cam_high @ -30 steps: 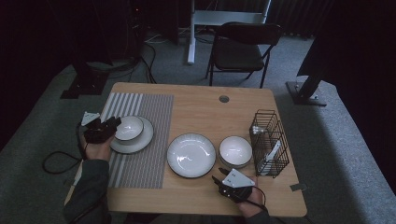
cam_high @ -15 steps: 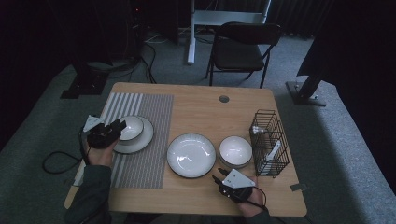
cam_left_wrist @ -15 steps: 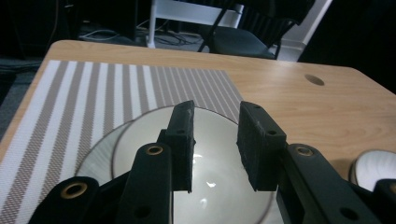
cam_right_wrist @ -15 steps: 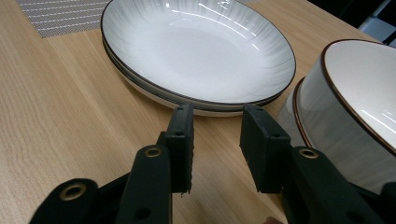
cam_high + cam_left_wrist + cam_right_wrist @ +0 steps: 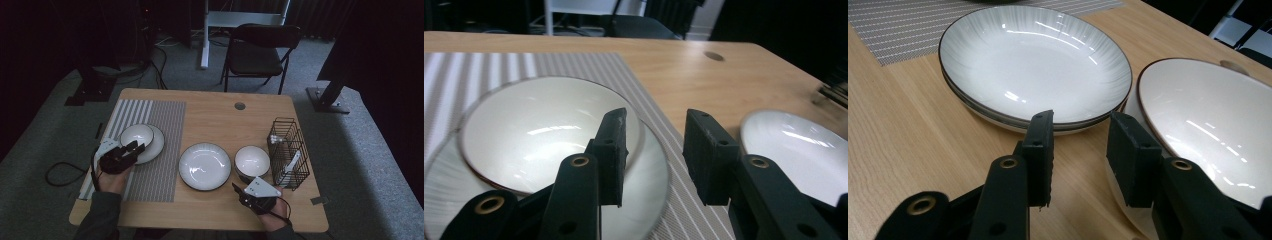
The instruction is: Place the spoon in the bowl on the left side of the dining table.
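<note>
I have the left hand-held gripper at the 5 o'clock edge of the small bowl, which sits on a plate on the striped mat at the 9 o'clock side of the tabletop. Its jaws have just been opening and stand apart with nothing between them, so the stacking on the mat looks done to me. Left to deal with, as I judge it, are the wide plate at the middle and the second bowl touching it at its 3 o'clock. My right hand-held gripper rests near the 6 o'clock edge of the tabletop, just short of both, jaws apart and empty after a small widening. The wire basket stands at 3 o'clock with something pale inside that I cannot make out. The left gripper view shows me the bowl nested on its plate and the mat's stripes up close, which the high view blurs. The right gripper view shows a second rim under the wide plate, so two may be stacked there, and the dark edge line of the second bowl.
</note>
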`<state>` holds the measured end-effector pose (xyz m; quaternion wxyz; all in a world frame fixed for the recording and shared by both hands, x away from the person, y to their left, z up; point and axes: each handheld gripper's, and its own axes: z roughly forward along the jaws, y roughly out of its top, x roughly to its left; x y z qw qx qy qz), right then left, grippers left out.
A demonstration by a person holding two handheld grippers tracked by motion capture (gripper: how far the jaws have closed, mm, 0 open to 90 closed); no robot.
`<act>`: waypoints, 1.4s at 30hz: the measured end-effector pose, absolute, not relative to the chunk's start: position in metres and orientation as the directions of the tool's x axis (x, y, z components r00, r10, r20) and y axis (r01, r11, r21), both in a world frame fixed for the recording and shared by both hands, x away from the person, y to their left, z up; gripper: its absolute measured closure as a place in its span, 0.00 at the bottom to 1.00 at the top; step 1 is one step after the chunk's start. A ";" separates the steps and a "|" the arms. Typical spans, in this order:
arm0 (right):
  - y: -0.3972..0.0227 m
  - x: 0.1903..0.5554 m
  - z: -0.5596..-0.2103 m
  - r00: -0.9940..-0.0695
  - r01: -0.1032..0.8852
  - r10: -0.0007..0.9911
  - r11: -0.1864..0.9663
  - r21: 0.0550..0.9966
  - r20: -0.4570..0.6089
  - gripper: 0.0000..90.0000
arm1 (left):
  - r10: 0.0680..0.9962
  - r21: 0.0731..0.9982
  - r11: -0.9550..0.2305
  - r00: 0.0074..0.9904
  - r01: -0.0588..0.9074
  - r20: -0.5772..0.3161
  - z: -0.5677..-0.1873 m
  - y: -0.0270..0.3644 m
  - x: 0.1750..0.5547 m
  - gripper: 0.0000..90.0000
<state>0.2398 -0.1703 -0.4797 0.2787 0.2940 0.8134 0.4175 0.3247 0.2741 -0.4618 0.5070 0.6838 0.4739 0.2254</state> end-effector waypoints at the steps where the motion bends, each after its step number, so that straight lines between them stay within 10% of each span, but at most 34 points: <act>1: -0.170 0.240 -0.478 -0.669 0.248 0.714 0.478 0.843 -0.208 0.71 | 0.874 0.908 -0.048 0.457 0.417 -0.163 -0.463 0.272 0.322 0.68; 42: -0.256 0.206 -0.399 -0.404 0.164 0.872 0.366 0.916 -0.275 0.67 | 0.797 0.863 -0.197 0.588 0.465 -0.135 -0.511 0.235 0.290 0.67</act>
